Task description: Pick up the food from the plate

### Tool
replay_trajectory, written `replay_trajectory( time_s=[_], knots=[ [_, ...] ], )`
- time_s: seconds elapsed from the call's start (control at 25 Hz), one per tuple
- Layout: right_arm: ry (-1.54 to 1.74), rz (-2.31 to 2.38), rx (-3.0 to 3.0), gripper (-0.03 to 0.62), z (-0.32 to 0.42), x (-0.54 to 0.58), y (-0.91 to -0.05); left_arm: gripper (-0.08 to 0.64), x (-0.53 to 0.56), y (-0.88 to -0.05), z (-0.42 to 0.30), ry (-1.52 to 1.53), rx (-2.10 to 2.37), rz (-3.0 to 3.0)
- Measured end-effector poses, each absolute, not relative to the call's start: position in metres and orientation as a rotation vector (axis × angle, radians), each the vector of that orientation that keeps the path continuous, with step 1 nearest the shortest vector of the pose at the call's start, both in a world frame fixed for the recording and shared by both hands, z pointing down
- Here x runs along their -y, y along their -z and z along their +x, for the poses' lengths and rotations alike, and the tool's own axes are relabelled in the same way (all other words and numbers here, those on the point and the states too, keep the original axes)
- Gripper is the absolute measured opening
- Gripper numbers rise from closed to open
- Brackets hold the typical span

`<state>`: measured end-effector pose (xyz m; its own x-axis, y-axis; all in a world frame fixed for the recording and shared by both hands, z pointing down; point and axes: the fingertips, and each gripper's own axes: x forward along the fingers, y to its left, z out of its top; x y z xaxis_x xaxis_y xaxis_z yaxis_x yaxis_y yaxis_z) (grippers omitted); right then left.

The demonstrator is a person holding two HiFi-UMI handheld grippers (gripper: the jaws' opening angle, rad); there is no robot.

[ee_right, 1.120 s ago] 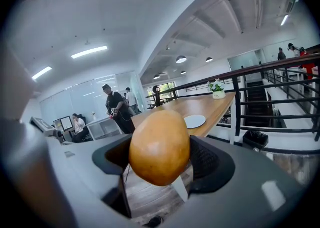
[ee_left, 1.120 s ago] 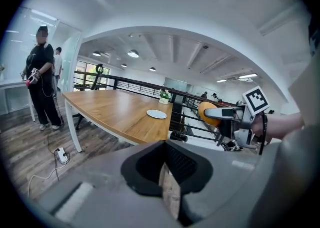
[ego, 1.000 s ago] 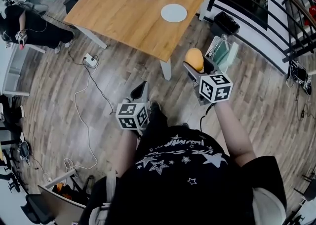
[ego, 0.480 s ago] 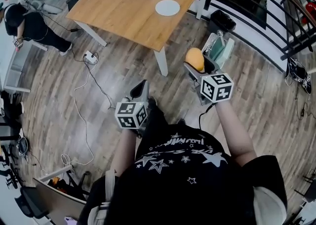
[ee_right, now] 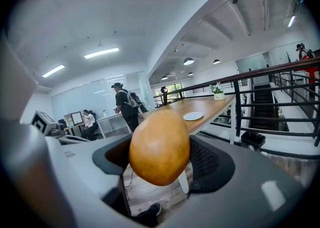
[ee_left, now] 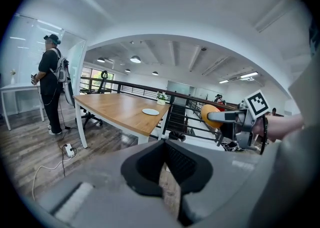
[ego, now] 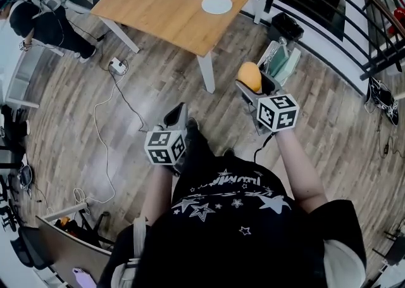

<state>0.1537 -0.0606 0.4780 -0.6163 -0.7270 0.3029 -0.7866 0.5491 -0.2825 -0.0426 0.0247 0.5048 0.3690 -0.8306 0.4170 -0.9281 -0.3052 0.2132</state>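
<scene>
A round orange-yellow piece of food (ego: 249, 76) is clamped between the jaws of my right gripper (ego: 251, 84), held out over the wooden floor and well short of the table. In the right gripper view the food (ee_right: 160, 147) fills the gap between the dark pads. The white plate (ego: 217, 4) lies bare on the wooden table (ego: 164, 2) beyond; it also shows in the right gripper view as a plate (ee_right: 193, 116). My left gripper (ego: 177, 114) hangs lower left, jaws together with nothing in them. From the left gripper view the food (ee_left: 209, 113) shows at the right.
A black railing (ego: 329, 21) and stairs run along the right. A green-and-white box (ego: 283, 62) stands on the floor by the table leg. A power strip (ego: 116, 63) and cables lie on the floor at left. A person (ego: 47, 24) stands at far left.
The head view has shifted a little, so the table and plate sit slightly differently in frame. The person at the left has moved. Both grippers keep their places, the food still held.
</scene>
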Motion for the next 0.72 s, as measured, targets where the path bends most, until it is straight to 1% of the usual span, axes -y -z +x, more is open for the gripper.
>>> replay_trajectory(
  time_s=[0.72],
  knots=[
    [-0.651, 1.268, 2.606, 0.347, 0.154, 0.053, -0.496, 0.002, -0.026, -0.500, -0.033, -0.333, 1.518, 2.242]
  ],
)
